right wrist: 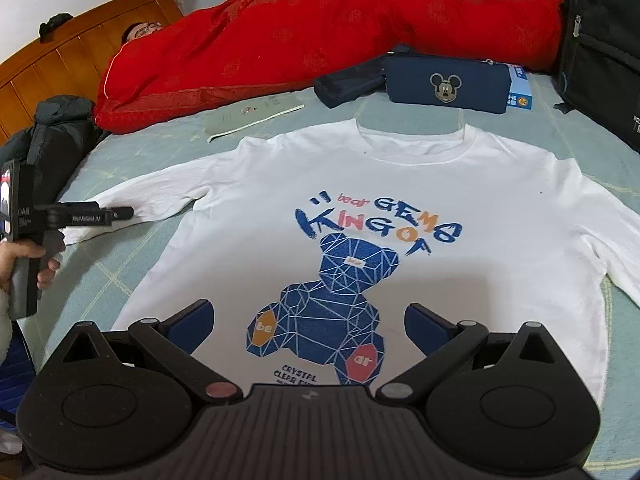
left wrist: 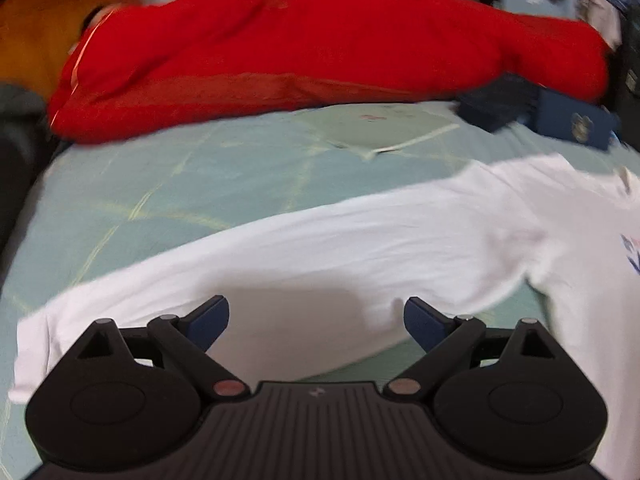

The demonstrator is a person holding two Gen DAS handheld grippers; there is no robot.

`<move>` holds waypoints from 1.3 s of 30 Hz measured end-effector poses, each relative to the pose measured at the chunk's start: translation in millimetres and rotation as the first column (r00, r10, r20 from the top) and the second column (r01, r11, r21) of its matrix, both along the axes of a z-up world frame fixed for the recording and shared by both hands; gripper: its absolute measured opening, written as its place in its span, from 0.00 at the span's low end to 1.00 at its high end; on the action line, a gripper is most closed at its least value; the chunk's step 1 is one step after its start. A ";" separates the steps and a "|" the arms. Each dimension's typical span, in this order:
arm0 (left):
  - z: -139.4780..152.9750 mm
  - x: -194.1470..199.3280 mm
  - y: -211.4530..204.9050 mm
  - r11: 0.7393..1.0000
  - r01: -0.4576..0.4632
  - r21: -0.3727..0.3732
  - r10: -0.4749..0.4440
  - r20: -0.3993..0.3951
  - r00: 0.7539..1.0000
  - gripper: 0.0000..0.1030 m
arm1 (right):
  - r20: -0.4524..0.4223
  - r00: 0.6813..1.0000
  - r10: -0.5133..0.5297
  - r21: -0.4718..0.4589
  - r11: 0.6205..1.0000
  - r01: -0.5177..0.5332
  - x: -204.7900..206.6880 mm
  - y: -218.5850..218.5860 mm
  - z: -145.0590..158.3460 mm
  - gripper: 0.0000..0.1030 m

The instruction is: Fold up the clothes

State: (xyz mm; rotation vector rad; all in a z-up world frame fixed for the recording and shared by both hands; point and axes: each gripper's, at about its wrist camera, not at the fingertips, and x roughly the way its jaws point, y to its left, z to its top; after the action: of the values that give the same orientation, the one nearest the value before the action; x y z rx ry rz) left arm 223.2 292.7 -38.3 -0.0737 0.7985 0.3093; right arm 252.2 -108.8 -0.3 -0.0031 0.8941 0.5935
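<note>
On the white shirt (right wrist: 400, 208) I read a chest print in blue and orange: "bear GEMS" over "KING OF", above a blue faceted bear. The bear carries a small tag on its head, too small for me to read, "be" on an orange patch and "ar" on a red one. Below it I make out "CRYSTAL" and "CLEAR", the rest hidden by my gripper body. The navy pouch (right wrist: 446, 84) bears a cartoon mouse-head badge. The left gripper (right wrist: 120, 213) has lettering I cannot read surely.

One white shirt (right wrist: 400, 200), one red quilt (right wrist: 320, 32), one navy pouch (right wrist: 444, 84), one booklet (right wrist: 248, 118), two claws.
</note>
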 end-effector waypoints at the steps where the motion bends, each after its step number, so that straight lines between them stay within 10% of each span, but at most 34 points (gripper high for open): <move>1: -3.2 0.7 7.5 1.000 -0.022 -0.012 0.022 -0.009 1.000 0.92 | 0.000 1.000 0.004 -0.003 1.000 -0.004 -0.7 1.4 0.0 1.00; 8: -10.2 -8.5 33.9 0.987 -0.152 -0.058 0.148 -0.065 0.987 0.92 | 0.008 1.000 -0.009 -0.018 1.000 0.009 -2.5 -2.3 4.5 1.00; 17: 36.1 -21.7 -37.1 0.998 0.059 -0.021 -0.059 0.020 0.998 0.92 | 0.014 1.000 -0.024 -0.001 1.000 0.024 -10.2 -11.6 10.9 1.00; 24: 62.1 -26.0 -128.1 0.952 0.303 -0.046 -0.298 0.087 0.951 0.93 | 0.025 0.999 -0.034 0.013 0.999 0.034 -17.2 -19.5 17.0 1.00; 30: 40.8 -33.9 -201.4 0.875 0.482 -0.049 -0.476 0.098 0.874 0.93 | 0.009 0.998 -0.062 -0.011 0.998 0.063 -18.2 -34.2 6.8 1.00; 39: -19.1 -53.6 -212.3 0.885 0.449 -0.121 -0.451 0.011 0.892 0.93 | -0.035 0.994 -0.103 -0.108 0.989 0.099 -29.2 -64.6 -37.6 1.00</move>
State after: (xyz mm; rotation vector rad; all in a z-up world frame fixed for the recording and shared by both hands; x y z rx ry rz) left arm 169.6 80.4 -57.4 0.0034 0.8270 -0.1819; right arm 223.0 -173.3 -37.9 -0.0419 0.9583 0.4521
